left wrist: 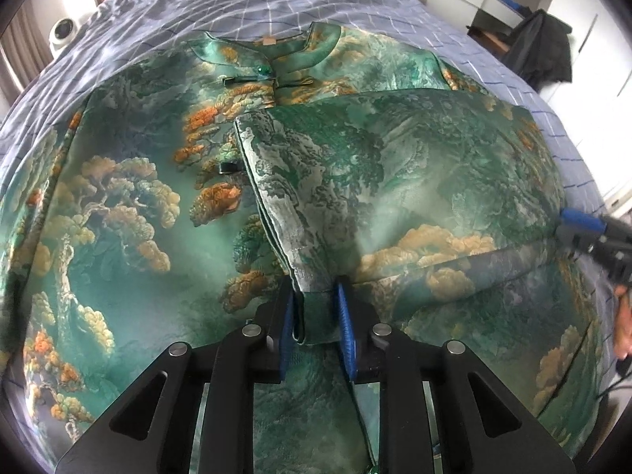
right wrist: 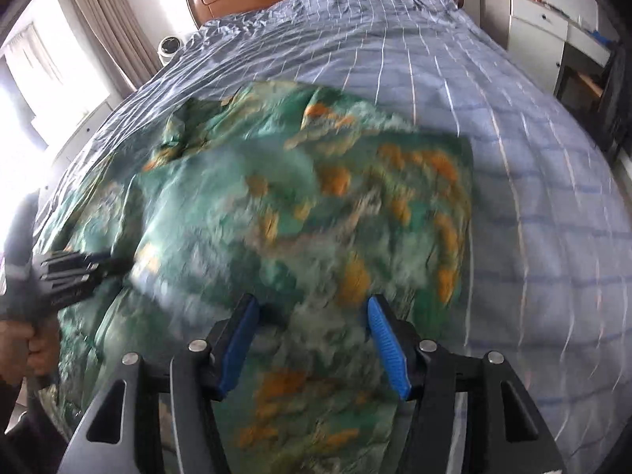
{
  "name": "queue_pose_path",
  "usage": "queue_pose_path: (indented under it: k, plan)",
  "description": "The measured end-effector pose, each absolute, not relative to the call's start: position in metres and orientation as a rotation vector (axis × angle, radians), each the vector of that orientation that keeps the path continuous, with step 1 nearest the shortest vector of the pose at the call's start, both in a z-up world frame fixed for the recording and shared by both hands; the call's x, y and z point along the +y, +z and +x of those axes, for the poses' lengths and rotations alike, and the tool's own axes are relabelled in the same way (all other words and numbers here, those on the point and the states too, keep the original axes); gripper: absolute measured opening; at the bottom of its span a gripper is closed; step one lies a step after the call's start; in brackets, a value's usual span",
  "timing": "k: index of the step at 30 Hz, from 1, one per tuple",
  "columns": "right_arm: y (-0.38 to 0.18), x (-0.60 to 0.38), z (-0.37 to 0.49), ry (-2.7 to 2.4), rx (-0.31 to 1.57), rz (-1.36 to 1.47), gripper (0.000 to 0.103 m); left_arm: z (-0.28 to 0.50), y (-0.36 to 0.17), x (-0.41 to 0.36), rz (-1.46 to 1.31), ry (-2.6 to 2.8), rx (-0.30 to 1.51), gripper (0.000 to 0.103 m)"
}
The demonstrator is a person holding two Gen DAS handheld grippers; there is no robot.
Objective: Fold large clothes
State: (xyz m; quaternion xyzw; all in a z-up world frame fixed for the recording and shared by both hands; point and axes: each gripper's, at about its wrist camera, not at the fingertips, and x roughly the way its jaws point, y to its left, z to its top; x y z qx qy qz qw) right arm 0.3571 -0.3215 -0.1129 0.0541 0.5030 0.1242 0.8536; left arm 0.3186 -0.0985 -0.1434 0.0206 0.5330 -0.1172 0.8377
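Blue-padded black left gripper (left wrist: 316, 328) clamps a folded edge of the green silk garment with orange tree print (left wrist: 395, 181), which lies spread on the blue checked bedsheet (left wrist: 237, 4) beyond the fingers. Right gripper (right wrist: 312, 339) hangs over it, fingers apart, empty (no readable writing anywhere).

Your left claw (left wrist: 316, 316) points steeply down with its blue pads nearly closed, pinching a fold of the green garment (left wrist: 355, 166), while your right claw (right wrist: 314, 339) tilts down with its jaws standing apart, gripping nothing, above the cloth.
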Motion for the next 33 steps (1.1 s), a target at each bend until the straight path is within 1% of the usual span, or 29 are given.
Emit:
queue_pose_path:
  k: [3, 6, 7, 9, 11, 12, 14, 15, 17, 19, 21, 22, 23, 25, 30, 33]
  plan:
    - [-0.138, -0.32, 0.362, 0.236, 1.096, 0.122, 0.059, 0.319, -0.145, -0.1, 0.048, -0.239, 1.128, 0.022]
    - [-0.146, -0.315, 0.365, 0.205, 1.083, 0.107, 0.059, 0.317, -0.142, -0.1, 0.054, -0.23, 1.12, 0.025]
    - [-0.144, -0.314, 0.366, 0.196, 1.084, 0.105, 0.059, 0.315, -0.14, -0.099, 0.056, -0.222, 1.116, 0.031]
    - [-0.137, -0.311, 0.363, 0.172, 1.077, 0.081, 0.059, 0.307, -0.132, -0.095, 0.058, -0.207, 1.1, 0.035]
    - [-0.124, -0.304, 0.352, 0.148, 1.047, 0.037, 0.06, 0.294, -0.122, -0.089, 0.067, -0.204, 1.077, 0.051]
    - [-0.116, -0.302, 0.344, 0.14, 1.032, 0.018, 0.06, 0.29, -0.118, -0.087, 0.073, -0.203, 1.067, 0.055]
    - [-0.103, -0.297, 0.326, 0.14, 1.013, 0.009, 0.06, 0.27, -0.107, -0.074, 0.088, -0.202, 1.025, 0.07]
    - [-0.099, -0.298, 0.321, 0.148, 1.006, 0.017, 0.06, 0.263, -0.102, -0.068, 0.089, -0.198, 1.012, 0.073]
    - [-0.088, -0.295, 0.3, 0.165, 0.983, 0.038, 0.06, 0.241, -0.092, -0.044, 0.073, -0.181, 0.987, 0.085]
    - [-0.078, -0.285, 0.276, 0.18, 0.959, 0.044, 0.061, 0.226, -0.086, -0.022, 0.053, -0.158, 0.975, 0.09]
    - [-0.07, -0.275, 0.251, 0.207, 0.931, 0.054, 0.062, 0.209, -0.081, 0.008, 0.031, -0.116, 0.967, 0.091]
    - [-0.068, -0.271, 0.243, 0.22, 0.924, 0.061, 0.064, 0.201, -0.08, 0.024, 0.023, -0.086, 0.962, 0.092]
    - [-0.065, -0.267, 0.234, 0.236, 0.919, 0.074, 0.071, 0.193, -0.078, 0.044, 0.013, -0.045, 0.957, 0.092]
    - [-0.062, -0.258, 0.211, 0.269, 0.92, 0.114, 0.078, 0.181, -0.077, 0.079, -0.007, 0.035, 0.952, 0.093]
    - [-0.064, -0.242, 0.166, 0.268, 0.926, 0.167, 0.078, 0.16, -0.082, 0.15, -0.057, 0.199, 0.955, 0.094]
    - [-0.062, -0.234, 0.145, 0.248, 0.92, 0.155, 0.078, 0.15, -0.086, 0.173, -0.077, 0.255, 0.952, 0.094]
